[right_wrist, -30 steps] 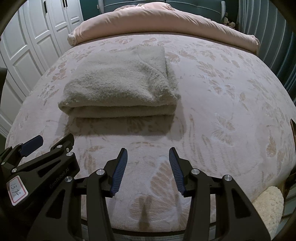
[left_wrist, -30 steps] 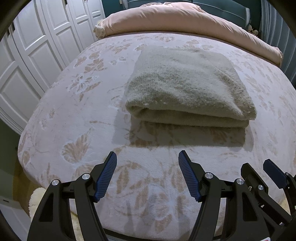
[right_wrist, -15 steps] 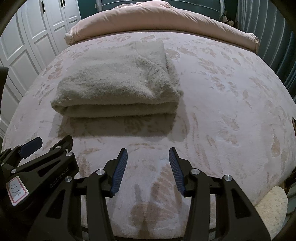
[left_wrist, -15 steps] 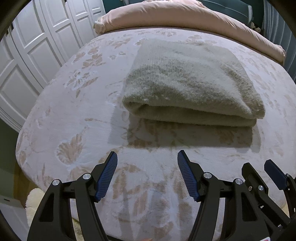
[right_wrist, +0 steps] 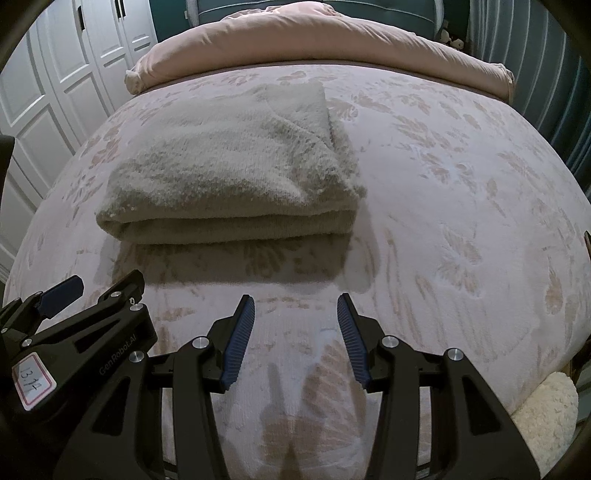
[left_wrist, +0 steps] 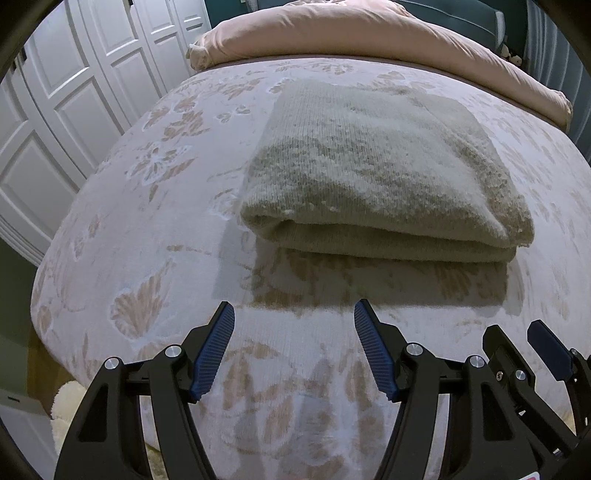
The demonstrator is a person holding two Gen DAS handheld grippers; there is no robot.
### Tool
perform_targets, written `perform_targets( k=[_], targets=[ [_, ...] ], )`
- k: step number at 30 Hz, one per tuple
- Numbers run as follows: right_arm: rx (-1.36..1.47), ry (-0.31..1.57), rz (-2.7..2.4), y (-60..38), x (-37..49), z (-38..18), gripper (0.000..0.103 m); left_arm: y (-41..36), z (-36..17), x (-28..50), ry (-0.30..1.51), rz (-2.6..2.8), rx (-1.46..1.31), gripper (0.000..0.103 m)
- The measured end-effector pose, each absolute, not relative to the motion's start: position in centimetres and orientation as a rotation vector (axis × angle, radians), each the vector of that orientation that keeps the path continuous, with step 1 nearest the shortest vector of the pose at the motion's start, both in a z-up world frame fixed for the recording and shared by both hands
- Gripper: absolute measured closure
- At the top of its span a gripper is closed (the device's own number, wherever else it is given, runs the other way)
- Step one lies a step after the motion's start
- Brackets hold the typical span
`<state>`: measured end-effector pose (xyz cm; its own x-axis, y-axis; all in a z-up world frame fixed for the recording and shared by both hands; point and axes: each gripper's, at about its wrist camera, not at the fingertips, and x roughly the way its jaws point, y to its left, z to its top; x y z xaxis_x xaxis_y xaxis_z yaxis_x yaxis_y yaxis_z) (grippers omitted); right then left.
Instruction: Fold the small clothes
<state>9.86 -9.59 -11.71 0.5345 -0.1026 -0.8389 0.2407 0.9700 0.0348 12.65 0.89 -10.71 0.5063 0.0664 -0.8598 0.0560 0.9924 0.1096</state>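
Observation:
A beige knitted garment (left_wrist: 376, 173) lies folded into a thick rectangle on the flowered bed cover (left_wrist: 140, 229). It also shows in the right wrist view (right_wrist: 236, 173), left of centre. My left gripper (left_wrist: 294, 317) is open and empty, hovering above the cover just short of the garment's near folded edge. My right gripper (right_wrist: 296, 308) is open and empty, just short of the garment's near right corner. Each gripper shows at the edge of the other's view.
A pink rolled duvet (left_wrist: 369, 33) lies across the far end of the bed. White panelled wardrobe doors (left_wrist: 62, 103) stand to the left. A cream fluffy rug (right_wrist: 546, 413) lies on the floor by the bed's near edge.
Both grippers have moved a little forward toward the folded garment, which looks larger and nearer. Both stay open and the garment has not moved.

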Motion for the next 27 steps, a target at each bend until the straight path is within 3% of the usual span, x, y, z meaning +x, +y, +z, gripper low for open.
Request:
perform_targets(
  k=[12,27],
  targets=[
    [0.163,0.986,-0.212,-9.54,10.17,-11.60,0.058,1.21,-10.62,13.38,1.040,0.004,0.121,0.035],
    [0.168,0.980,-0.228,-9.17,10.41,-11.38,0.058,1.36,-10.11,13.53,1.015,0.008,0.140,0.036]
  ],
)
